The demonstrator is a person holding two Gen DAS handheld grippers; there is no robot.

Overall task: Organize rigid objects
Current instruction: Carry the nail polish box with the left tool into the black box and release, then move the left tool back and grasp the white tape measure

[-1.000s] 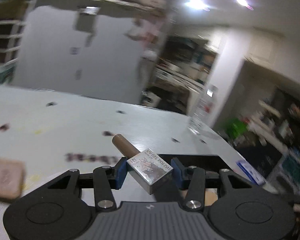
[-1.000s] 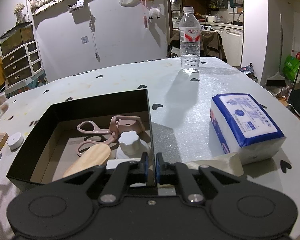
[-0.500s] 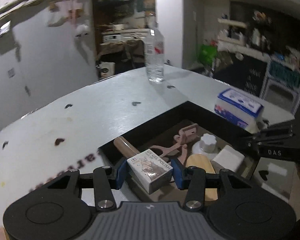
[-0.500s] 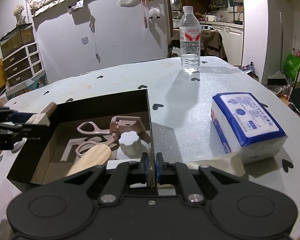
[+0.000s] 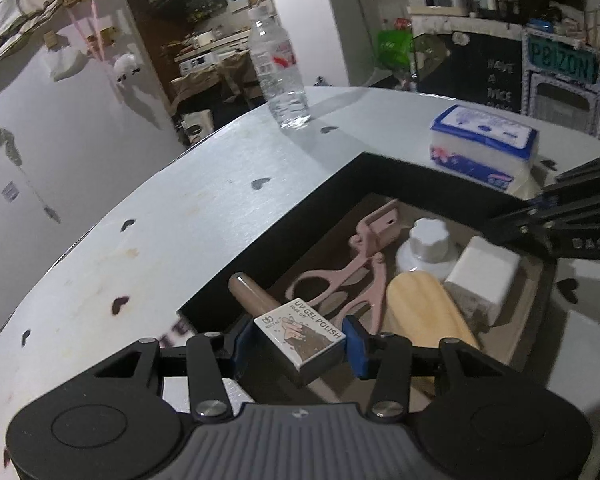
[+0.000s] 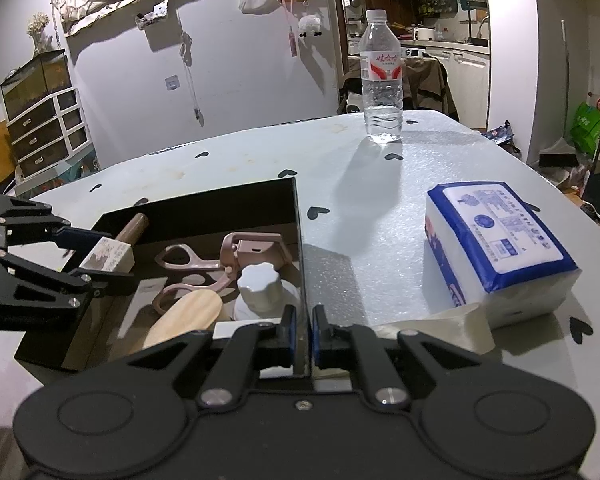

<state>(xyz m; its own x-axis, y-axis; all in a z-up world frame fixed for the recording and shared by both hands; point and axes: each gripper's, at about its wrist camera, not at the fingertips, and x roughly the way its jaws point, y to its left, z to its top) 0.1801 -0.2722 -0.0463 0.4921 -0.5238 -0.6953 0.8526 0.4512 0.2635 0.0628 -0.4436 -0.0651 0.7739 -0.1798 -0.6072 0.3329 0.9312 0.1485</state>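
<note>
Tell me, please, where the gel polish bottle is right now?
The square silver gel polish bottle sits clamped in the left tongs, over the black box's near-left corner, beside pink scissors.

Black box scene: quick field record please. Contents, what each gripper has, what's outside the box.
box: black box, open top, on the white table
inside: pink eyelash curler; white knob-lidded jar; white block; wooden piece
left gripper: shut on gel polish bottle, above the box's corner
right gripper: jaws pinch the box's wall
outside: water bottle; tissue pack
</note>
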